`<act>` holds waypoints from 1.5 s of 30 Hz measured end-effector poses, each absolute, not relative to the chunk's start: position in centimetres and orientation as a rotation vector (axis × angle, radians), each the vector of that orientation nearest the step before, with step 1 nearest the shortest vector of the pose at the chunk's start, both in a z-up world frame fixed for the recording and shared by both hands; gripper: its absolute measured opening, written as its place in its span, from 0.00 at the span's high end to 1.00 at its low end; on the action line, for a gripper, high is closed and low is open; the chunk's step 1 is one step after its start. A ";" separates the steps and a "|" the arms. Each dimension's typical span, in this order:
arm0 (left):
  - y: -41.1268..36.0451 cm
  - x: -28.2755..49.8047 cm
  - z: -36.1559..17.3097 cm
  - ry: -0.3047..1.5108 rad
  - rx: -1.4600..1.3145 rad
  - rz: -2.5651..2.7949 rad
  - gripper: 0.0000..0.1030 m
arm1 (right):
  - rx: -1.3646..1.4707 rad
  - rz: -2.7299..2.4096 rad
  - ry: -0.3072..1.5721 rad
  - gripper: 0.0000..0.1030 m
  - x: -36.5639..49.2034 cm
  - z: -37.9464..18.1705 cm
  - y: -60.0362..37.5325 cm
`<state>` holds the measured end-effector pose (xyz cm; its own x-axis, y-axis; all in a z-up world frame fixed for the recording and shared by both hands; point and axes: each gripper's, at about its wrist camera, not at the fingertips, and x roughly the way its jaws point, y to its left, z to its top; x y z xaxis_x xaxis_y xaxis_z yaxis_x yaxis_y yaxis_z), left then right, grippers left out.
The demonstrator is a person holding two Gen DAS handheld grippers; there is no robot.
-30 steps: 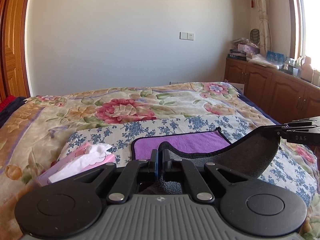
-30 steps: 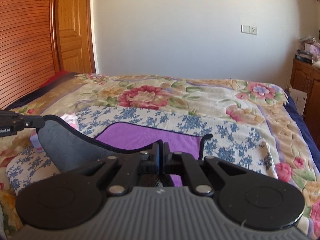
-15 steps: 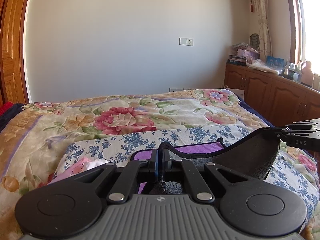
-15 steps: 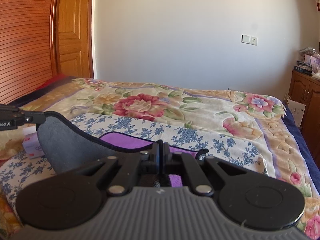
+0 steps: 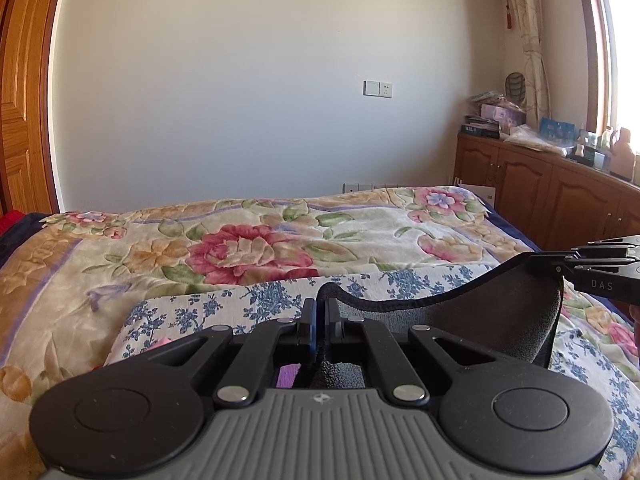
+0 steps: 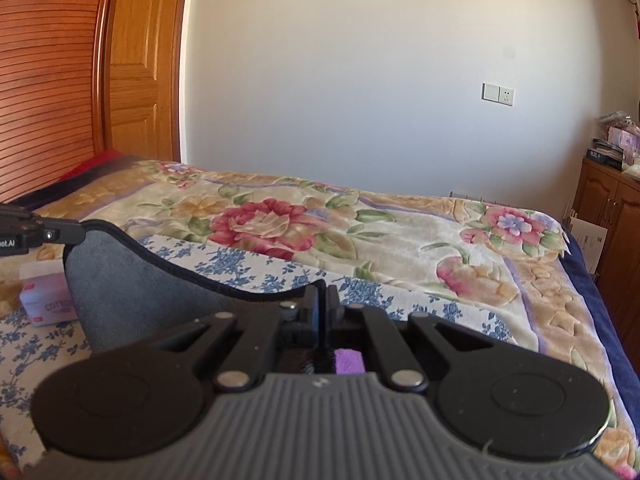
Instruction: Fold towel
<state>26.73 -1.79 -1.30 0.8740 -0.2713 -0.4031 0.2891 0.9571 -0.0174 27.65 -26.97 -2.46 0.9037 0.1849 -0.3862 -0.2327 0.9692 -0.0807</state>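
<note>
In both wrist views, each claw's own body covers the lower frame, so most of the towel (image 5: 480, 328) is hidden; only its grey underside and slivers of purple show. The right claw (image 5: 600, 268) is cut off by the left view's right edge, and the left claw (image 6: 36, 232) by the right view's left edge. A pink box (image 6: 46, 300) sits half behind the towel, its print partly readable. Items on the cabinet (image 5: 560, 184) are too small to identify.
</note>
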 end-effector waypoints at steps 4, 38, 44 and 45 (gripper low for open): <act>-2.0 27.6 -1.3 0.407 0.047 -0.291 0.96 | -0.135 0.213 0.378 0.97 28.5 -2.4 -27.1; -3.4 33.4 -1.9 0.376 0.039 -0.246 0.96 | -0.174 0.176 0.364 0.97 34.0 -4.0 -27.9; -3.6 34.7 -2.6 0.380 0.049 -0.231 0.96 | -0.183 0.171 0.364 0.97 35.0 -4.5 -28.0; -3.6 34.9 -2.7 0.382 0.044 -0.230 0.96 | -0.185 0.170 0.365 0.97 35.3 -4.6 -28.1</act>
